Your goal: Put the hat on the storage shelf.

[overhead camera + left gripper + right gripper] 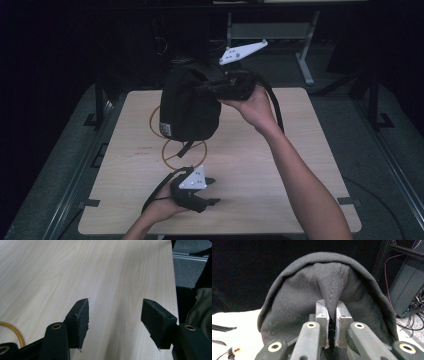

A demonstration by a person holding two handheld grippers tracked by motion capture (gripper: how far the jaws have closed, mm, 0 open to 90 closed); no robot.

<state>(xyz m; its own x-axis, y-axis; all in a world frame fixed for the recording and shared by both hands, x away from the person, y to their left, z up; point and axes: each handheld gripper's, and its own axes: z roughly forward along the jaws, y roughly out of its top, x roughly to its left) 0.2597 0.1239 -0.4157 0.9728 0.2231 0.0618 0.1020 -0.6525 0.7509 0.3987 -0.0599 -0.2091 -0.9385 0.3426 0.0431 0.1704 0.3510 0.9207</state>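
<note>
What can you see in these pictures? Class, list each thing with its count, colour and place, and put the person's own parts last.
Bag: one, black, held up over the table's far side.
Rings: two, yellow, flat on the table under the bag.
Table: one, pale wood, centre.
Left tool: one, black, open, low over the table's near edge.
Right tool: one, black, shut on a fold of the bag.
Hands: two, one on each tool.

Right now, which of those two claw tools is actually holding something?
The right gripper: its jaws pinch a fold of the black bag, holding it up. The left gripper is open above the bare table.
</note>
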